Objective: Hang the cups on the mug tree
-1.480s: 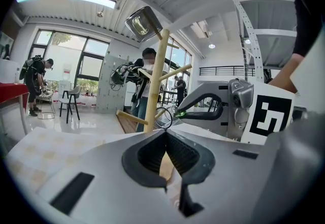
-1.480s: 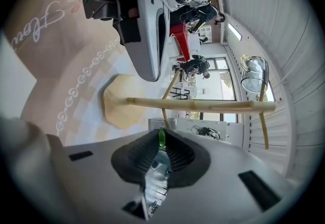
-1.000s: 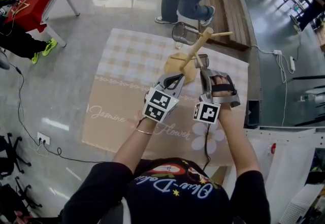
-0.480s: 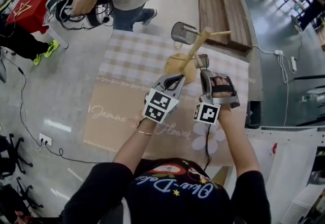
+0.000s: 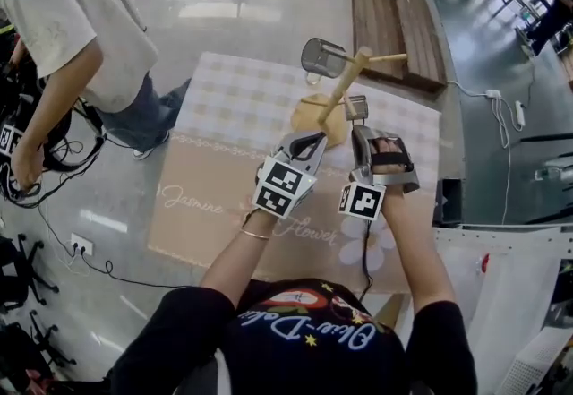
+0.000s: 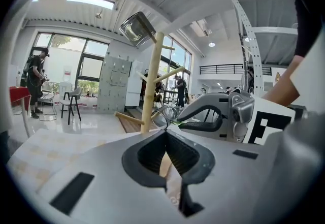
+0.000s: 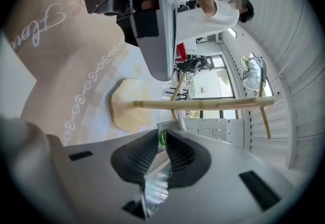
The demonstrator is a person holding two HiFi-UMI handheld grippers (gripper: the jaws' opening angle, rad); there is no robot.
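Cloth-covered table (image 5: 224,115) with wooden mug tree (image 5: 341,90) on it.

Two cups are showing: one cup (image 5: 322,56) and a second cup (image 5: 356,107), both of clear glass. One wooden mug tree (image 5: 342,89) is standing on one patterned cloth (image 5: 224,124). One bystander (image 5: 76,26) in a pale shirt is standing near the cloth.

The mug tree's base (image 5: 312,109) sits partly hidden behind the left gripper (image 5: 311,142).
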